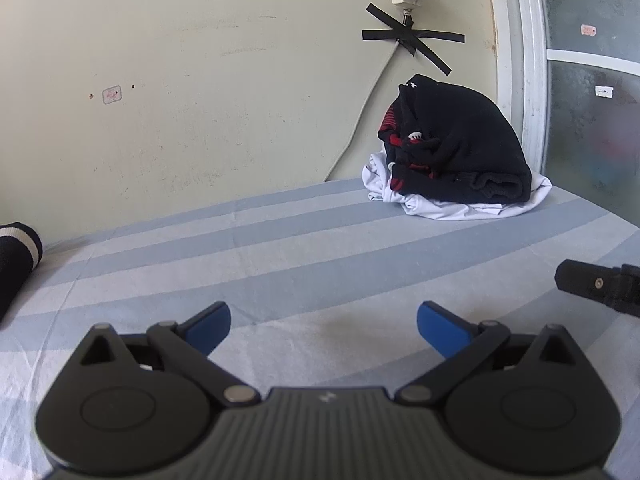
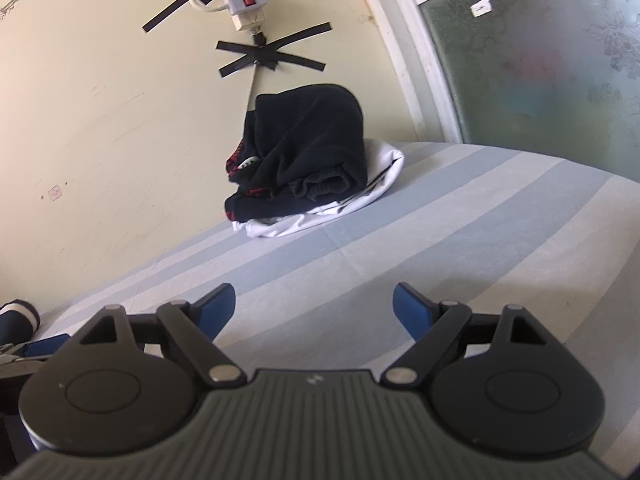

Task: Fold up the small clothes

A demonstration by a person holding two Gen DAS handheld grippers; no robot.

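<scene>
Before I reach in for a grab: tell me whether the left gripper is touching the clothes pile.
Apart. In the left wrist view, the open left gripper has bare striped sheet between its fingertips and the clothes pile by the wall.

Ahead of me a heap of clothes (image 1: 456,152) sits on the striped sheet against the wall: a rumpled black garment (image 2: 316,136) draped over a red-and-black piece (image 1: 394,128), all resting on a crumpled white garment (image 1: 440,204).
</scene>
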